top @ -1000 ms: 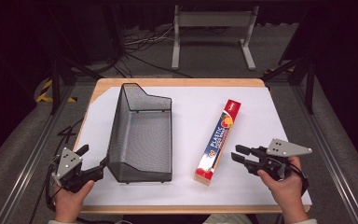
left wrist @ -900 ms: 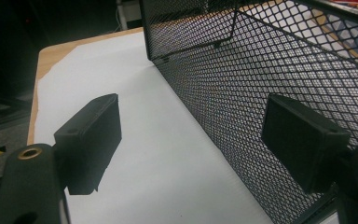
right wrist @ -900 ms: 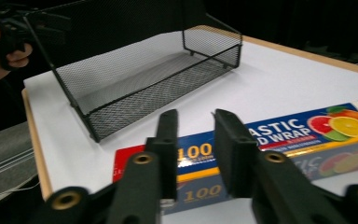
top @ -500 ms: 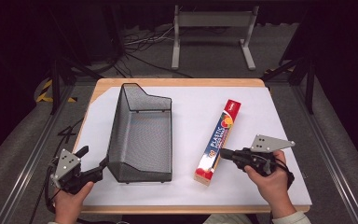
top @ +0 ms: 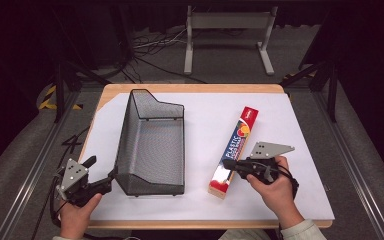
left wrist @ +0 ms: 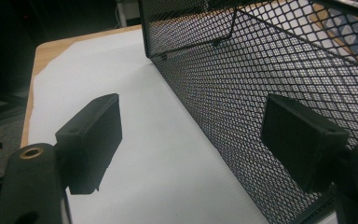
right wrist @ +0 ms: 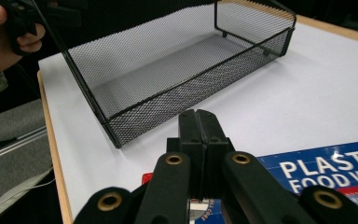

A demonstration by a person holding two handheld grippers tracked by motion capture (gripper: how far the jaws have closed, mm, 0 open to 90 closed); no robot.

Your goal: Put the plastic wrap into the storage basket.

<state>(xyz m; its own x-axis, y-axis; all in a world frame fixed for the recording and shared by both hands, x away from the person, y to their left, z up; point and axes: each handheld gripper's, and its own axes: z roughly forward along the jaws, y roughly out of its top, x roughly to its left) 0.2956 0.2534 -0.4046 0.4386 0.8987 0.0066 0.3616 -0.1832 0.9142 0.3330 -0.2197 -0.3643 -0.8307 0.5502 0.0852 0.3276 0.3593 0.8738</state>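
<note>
White paper covers the wooden table [top: 300,200], dark floor and cables beyond. Left gripper [top: 100,186] sits at the near left corner of the mesh basket [top: 152,145], jaws spread wide with the basket's left wall rising between them, nothing clamped; likely placed to steady or tug it. Its own view shows the wall close to the right-hand jaw, which the high view cannot settle. Right gripper [top: 230,164] hovers over the near end of the plastic wrap box [top: 235,145], jaws pressed together and empty, perhaps poised to nudge. Right gripper view adds the basket's bare floor ahead.
</note>
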